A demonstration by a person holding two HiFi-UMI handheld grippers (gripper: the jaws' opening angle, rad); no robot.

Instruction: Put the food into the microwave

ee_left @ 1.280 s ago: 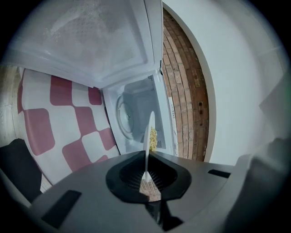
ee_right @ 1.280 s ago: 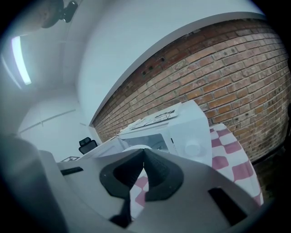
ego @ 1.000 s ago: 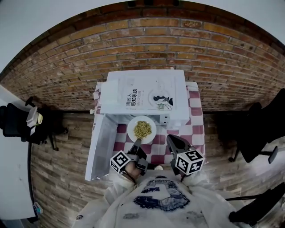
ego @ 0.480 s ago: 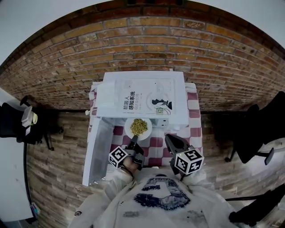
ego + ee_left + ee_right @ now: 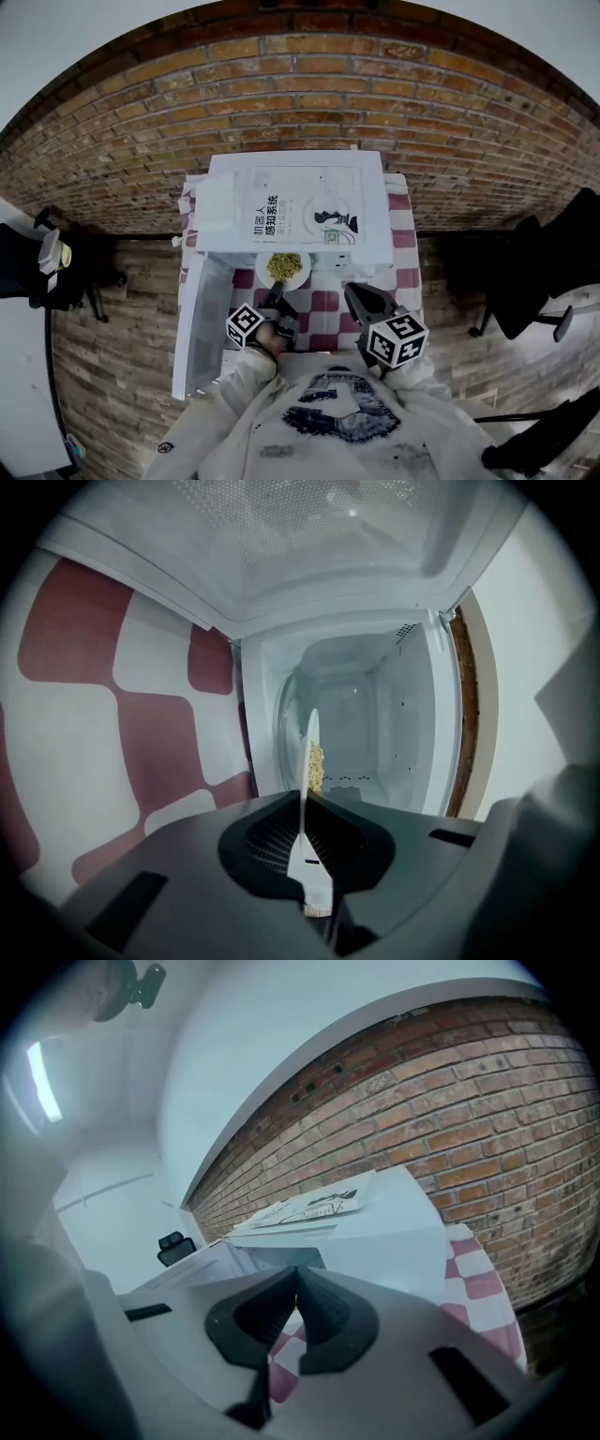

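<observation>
Red-and-white checked table (image 5: 406, 278) (cloth-covered) bearing the white microwave (image 5: 373, 225), door open

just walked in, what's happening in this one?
A person with two hand-held grippers is loading a microwave. The left claw is clamped on the rim of a white plate of yellowish food, held at the mouth of the cavity. The door is swung open to the left. The right claw is shut on nothing, off to the right above the checked tablecloth. The plate is not yet set down inside.

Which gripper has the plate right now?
The left gripper, jaws clamped on the plate's rim at the microwave mouth; the right gripper is shut on nothing.
</observation>
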